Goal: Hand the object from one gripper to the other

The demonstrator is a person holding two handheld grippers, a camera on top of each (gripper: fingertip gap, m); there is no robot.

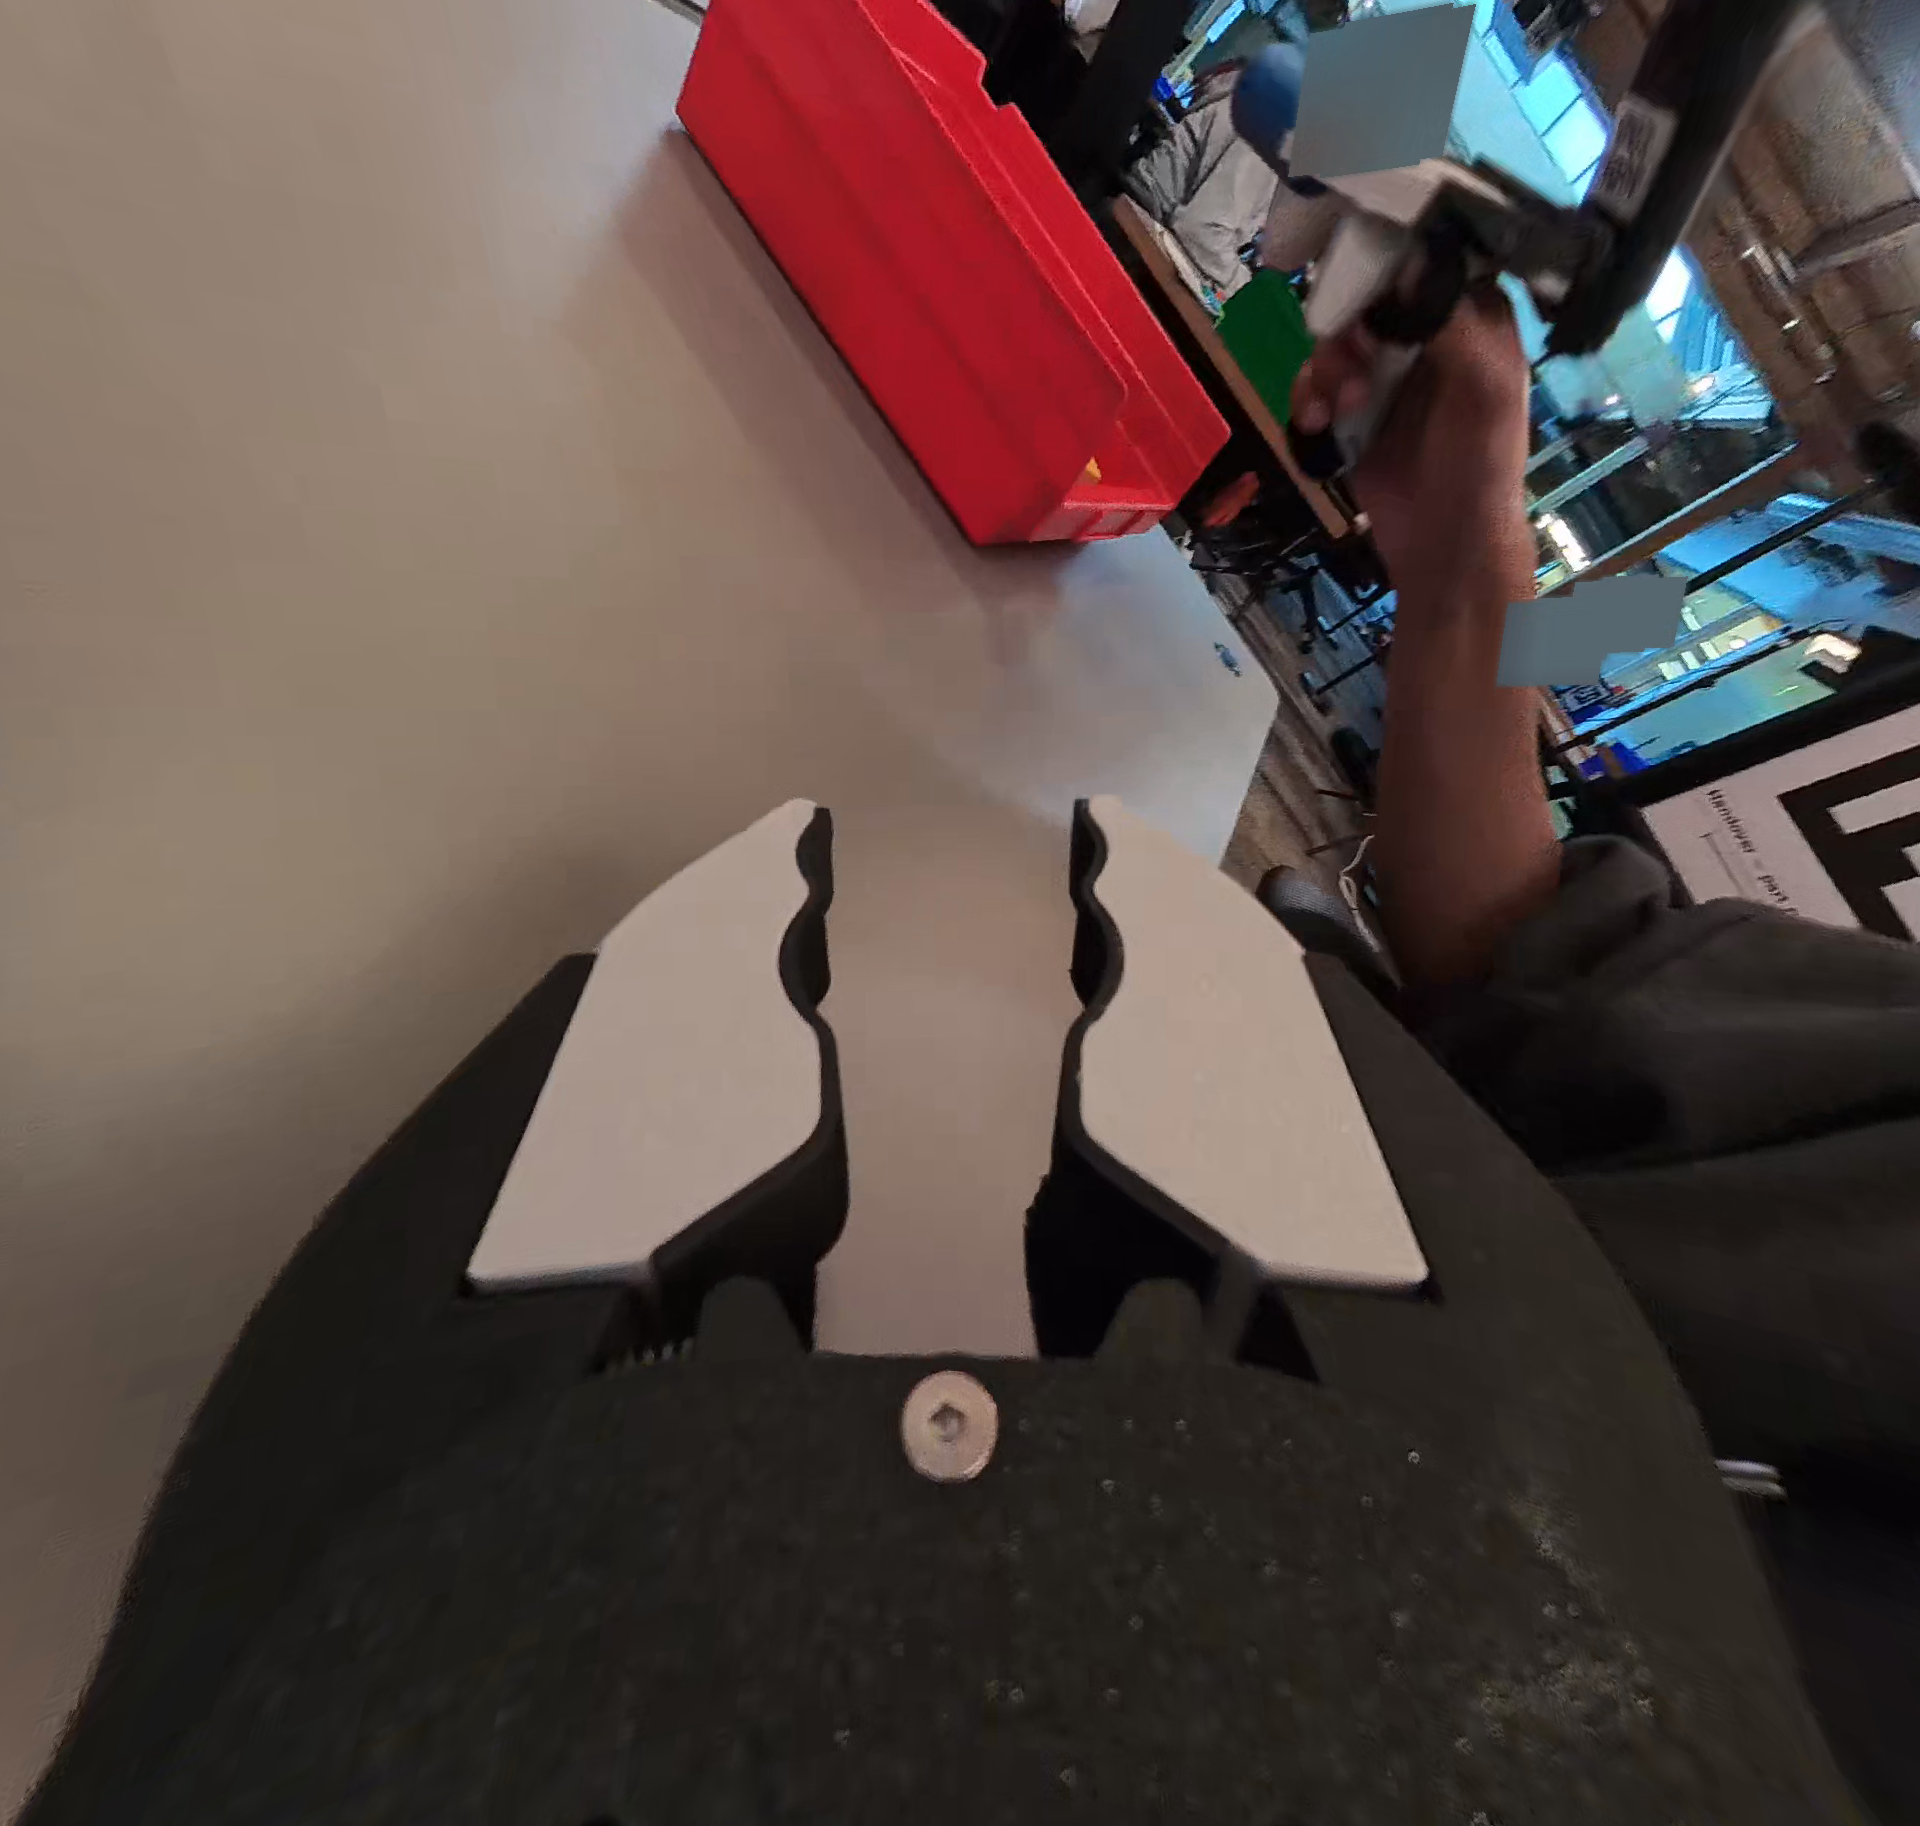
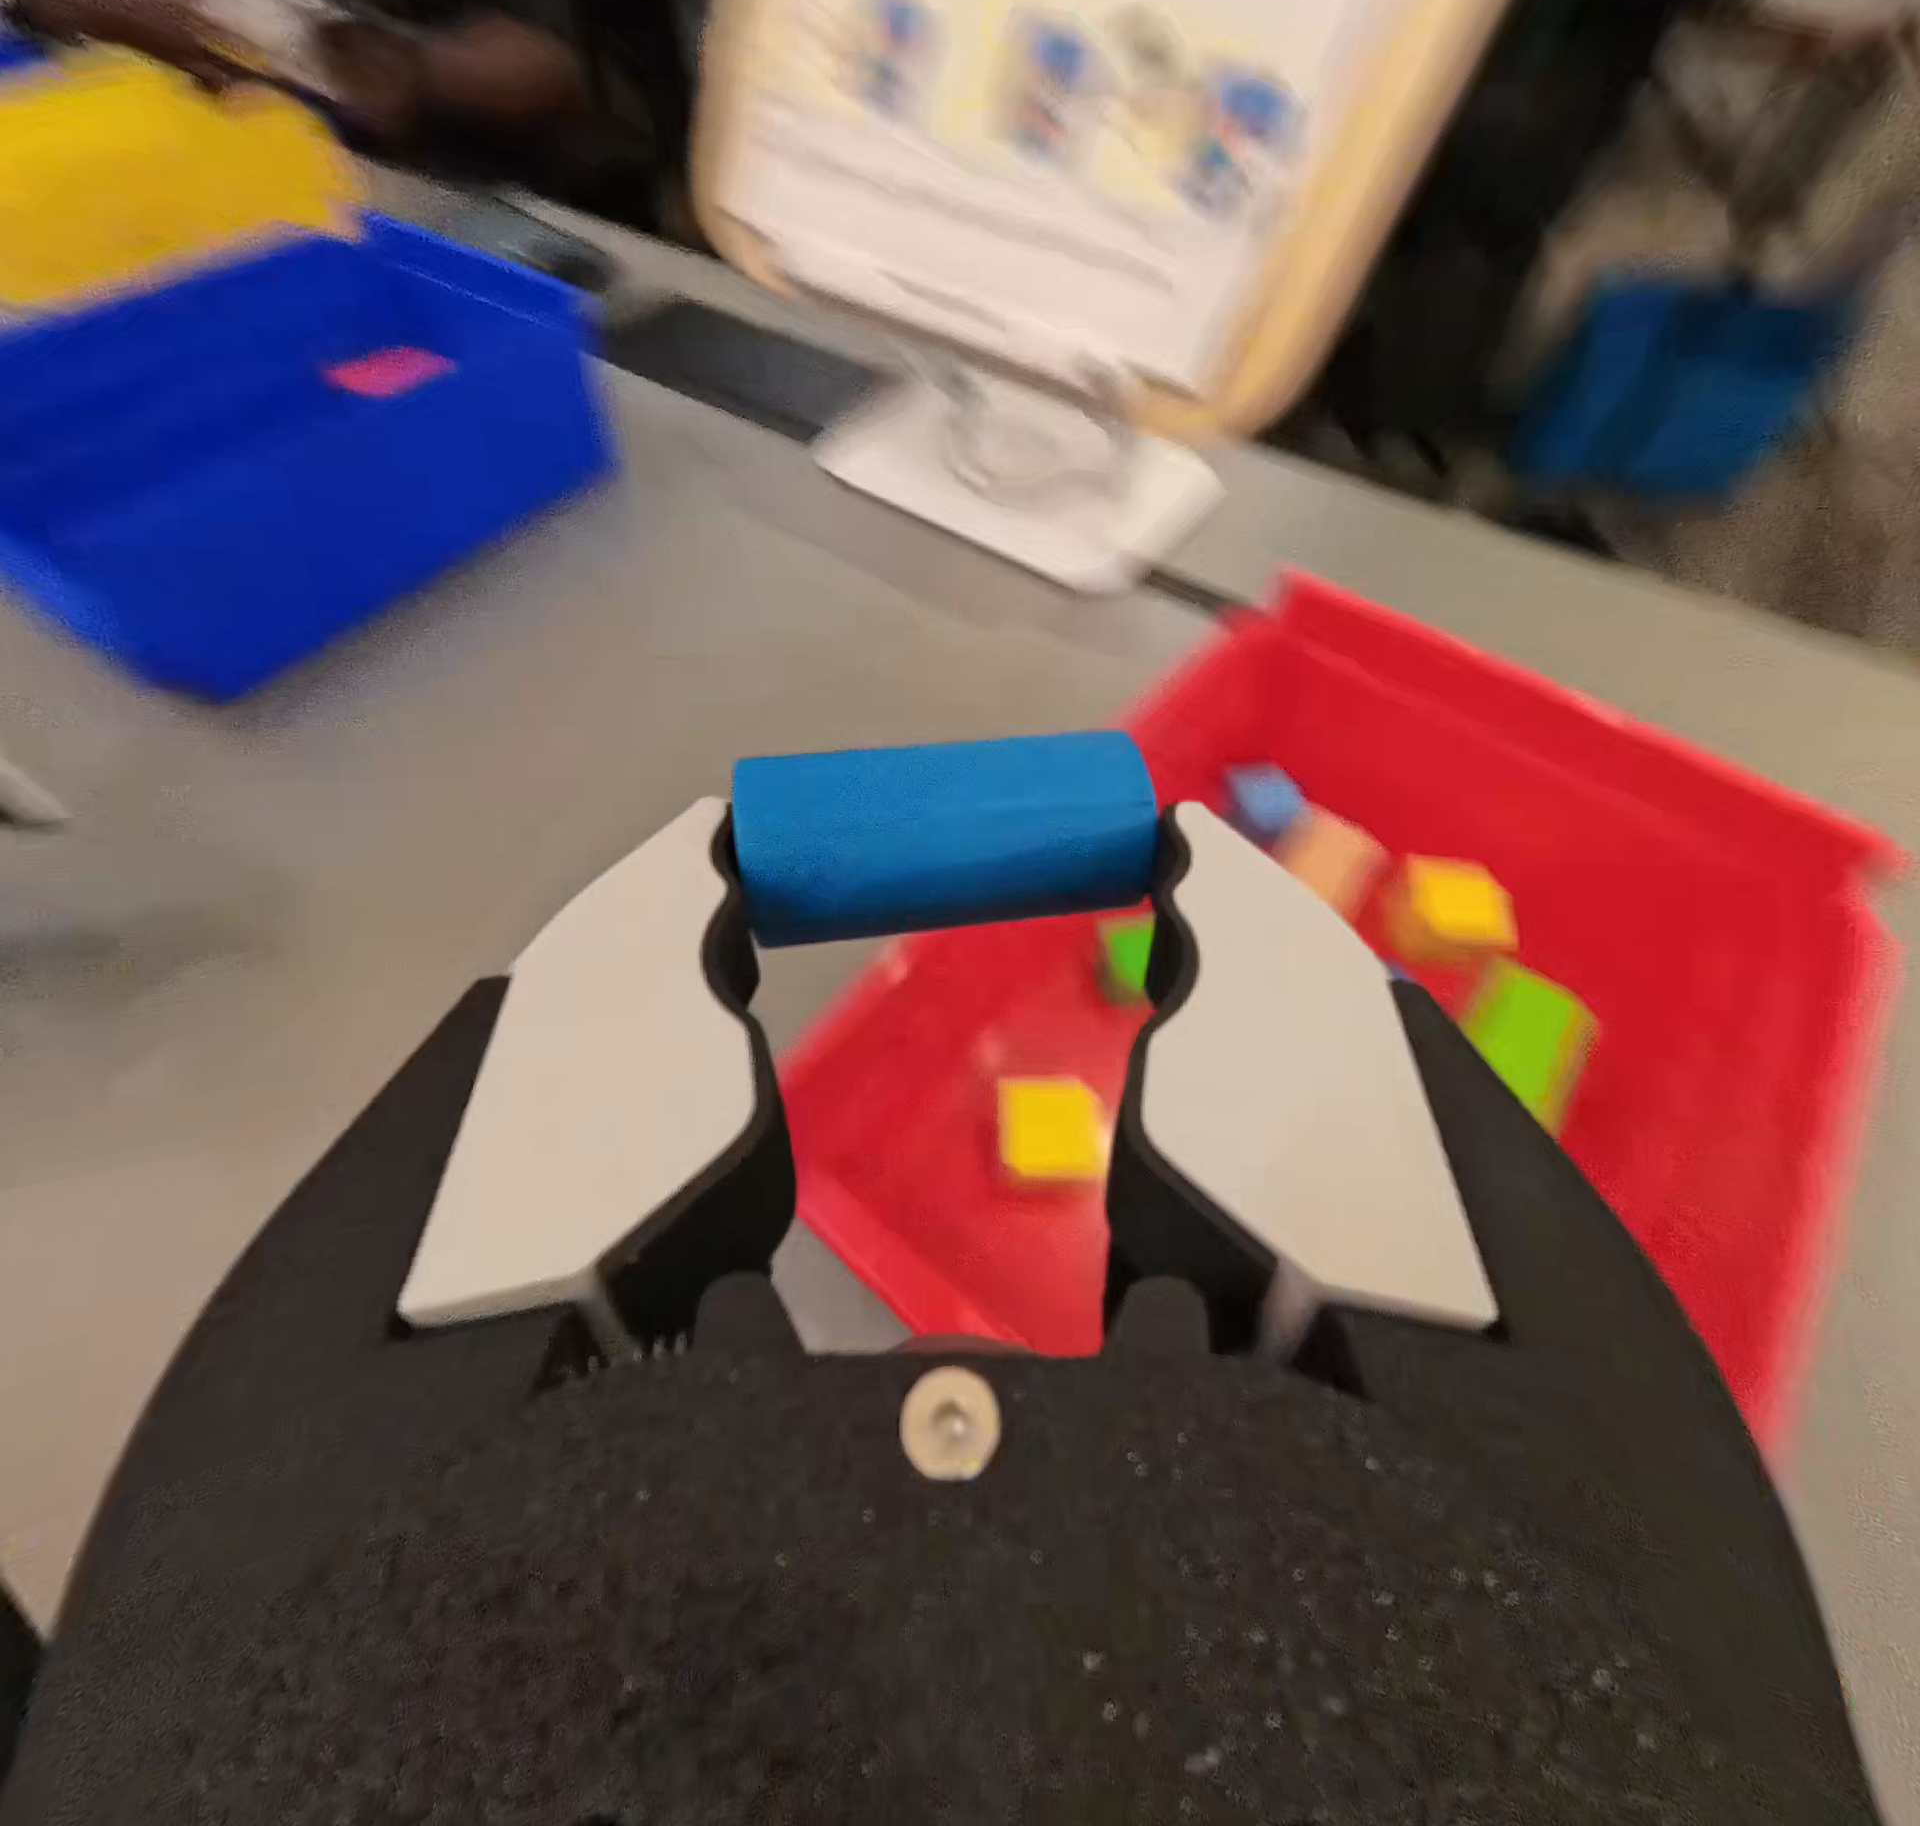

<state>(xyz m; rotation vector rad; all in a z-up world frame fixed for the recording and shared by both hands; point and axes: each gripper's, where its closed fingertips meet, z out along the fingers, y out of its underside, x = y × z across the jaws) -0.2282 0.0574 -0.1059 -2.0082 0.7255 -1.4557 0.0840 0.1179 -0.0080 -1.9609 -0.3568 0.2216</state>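
My right gripper (image 2: 948, 831) is shut on a blue block (image 2: 940, 833), held crosswise at the fingertips, above the near corner of a red bin (image 2: 1621, 800). My left gripper (image 1: 951, 820) is open and empty, hovering over the grey table (image 1: 364, 529). In the left wrist view the right gripper's handle (image 1: 1455, 249) shows at the upper right, held by a person's hand (image 1: 1444, 446); its fingers and the block are hidden there. The right wrist view is motion-blurred.
The red bin (image 1: 935, 249) holds several coloured blocks (image 2: 1049, 1127). A blue bin (image 2: 270, 467) with a pink piece and a yellow bin (image 2: 135, 166) stand at the left. A board on a white stand (image 2: 1029, 145) stands at the back. The table edge (image 1: 1247, 758) is to the right.
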